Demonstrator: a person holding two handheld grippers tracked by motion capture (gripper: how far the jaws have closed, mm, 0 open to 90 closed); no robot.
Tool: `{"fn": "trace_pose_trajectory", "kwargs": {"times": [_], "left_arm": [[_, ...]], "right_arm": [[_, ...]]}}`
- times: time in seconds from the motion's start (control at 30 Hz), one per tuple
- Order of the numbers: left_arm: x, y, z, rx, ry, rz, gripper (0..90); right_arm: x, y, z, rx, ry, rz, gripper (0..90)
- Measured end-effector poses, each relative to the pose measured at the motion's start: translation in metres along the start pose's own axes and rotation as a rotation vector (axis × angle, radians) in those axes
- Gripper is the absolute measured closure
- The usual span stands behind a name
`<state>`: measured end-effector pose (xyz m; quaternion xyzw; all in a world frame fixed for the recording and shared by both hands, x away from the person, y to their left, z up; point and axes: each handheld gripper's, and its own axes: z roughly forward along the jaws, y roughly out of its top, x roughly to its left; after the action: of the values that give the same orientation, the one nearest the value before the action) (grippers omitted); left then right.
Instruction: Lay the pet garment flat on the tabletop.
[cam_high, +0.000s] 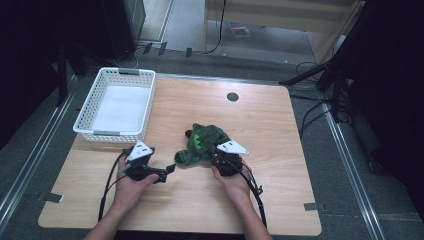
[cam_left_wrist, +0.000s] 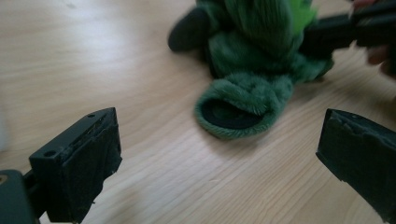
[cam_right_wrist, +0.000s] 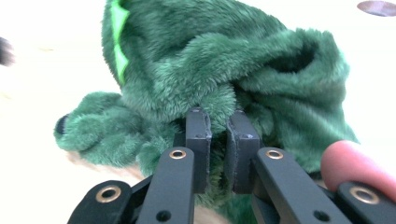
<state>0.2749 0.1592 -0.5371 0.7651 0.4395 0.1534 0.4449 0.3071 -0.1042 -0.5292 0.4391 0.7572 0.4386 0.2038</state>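
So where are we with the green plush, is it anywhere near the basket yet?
Not yet. Done: the right gripper has pinched a fold of the green plush. In hand: the left gripper, jaws open, faces the plush's near end without touching it. Left: the plush lies on the table, and the white basket holds nothing.

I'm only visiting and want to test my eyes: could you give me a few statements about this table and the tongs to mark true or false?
1. The right tongs are closed on the green plush toy. True.
2. The left tongs also grip the toy. False: their jaws stand wide apart over bare wood, short of the toy.
3. The white basket sits at the table's far left corner. True.
4. The plush toy lies inside the basket. False: it lies on the wooden table, near the middle.
5. The toy has bright light-green patches on darker green fur. True.
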Motion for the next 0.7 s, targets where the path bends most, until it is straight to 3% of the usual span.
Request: {"fn": "trace_pose_trajectory", "kwargs": {"times": [0.1, 0.2, 0.37, 0.4, 0.43, 0.5, 0.6, 0.7], "left_arm": [[-0.01, -0.002, 0.011, 0.039, 0.014, 0.031, 9.7], [-0.015, -0.002, 0.018, 0.079, 0.016, 0.052, 26.9], [-0.024, -0.005, 0.016, 0.09, -0.032, 0.107, 72.3], [-0.025, -0.005, 0.014, 0.091, -0.054, 0.118, 72.3], [-0.028, -0.008, 0.011, 0.101, -0.081, 0.137, 82.5], [-0.03, -0.01, 0.009, 0.109, -0.099, 0.149, 85.9], [-0.036, -0.019, 0.002, 0.122, -0.144, 0.184, 86.8], [-0.037, -0.023, -0.002, 0.12, -0.18, 0.172, 87.0]], "right_arm": [[0.004, 0.0, -0.007, -0.018, 0.025, -0.016, 82.9], [0.009, 0.0, -0.014, -0.033, 0.045, -0.031, 83.0], [0.012, -0.002, -0.025, -0.034, 0.058, -0.035, 83.0], [0.013, -0.003, -0.028, -0.035, 0.06, -0.039, 82.9], [0.014, -0.005, -0.034, -0.033, 0.064, -0.043, 82.3], [0.014, -0.006, -0.037, -0.031, 0.067, -0.043, 81.3], [0.009, -0.015, -0.044, -0.008, 0.102, -0.05, 60.5], [0.001, -0.01, -0.055, -0.076, 0.132, -0.017, 45.9]]}}
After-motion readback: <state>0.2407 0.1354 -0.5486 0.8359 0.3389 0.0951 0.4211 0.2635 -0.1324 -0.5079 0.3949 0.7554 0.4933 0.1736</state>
